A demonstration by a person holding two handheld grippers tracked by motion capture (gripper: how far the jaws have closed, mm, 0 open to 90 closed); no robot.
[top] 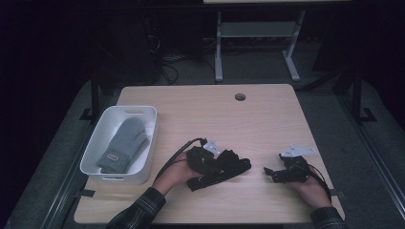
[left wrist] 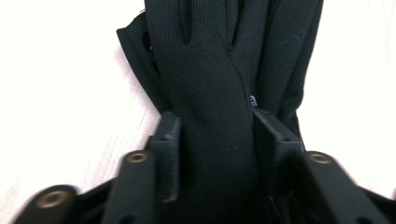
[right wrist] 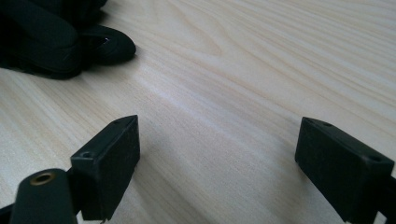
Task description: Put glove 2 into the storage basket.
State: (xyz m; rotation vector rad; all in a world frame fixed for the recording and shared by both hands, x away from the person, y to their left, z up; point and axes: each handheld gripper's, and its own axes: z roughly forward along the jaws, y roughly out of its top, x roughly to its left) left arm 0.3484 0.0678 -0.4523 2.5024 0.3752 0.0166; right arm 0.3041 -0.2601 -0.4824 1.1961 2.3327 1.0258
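One tabletop (top: 267, 114) carries everything; one white bin (top: 93, 152) stands at its left edge, a single grey mitten (top: 125, 143) lying inside, likely sorted away already; near the middle lies a black glove (top: 224, 164), possibly a stacked pair, which I cannot count; the left gripper (left wrist: 215, 135) pinches its cuff, probably to lift it binward; the right gripper (right wrist: 217, 158) rests wide and empty, near right.
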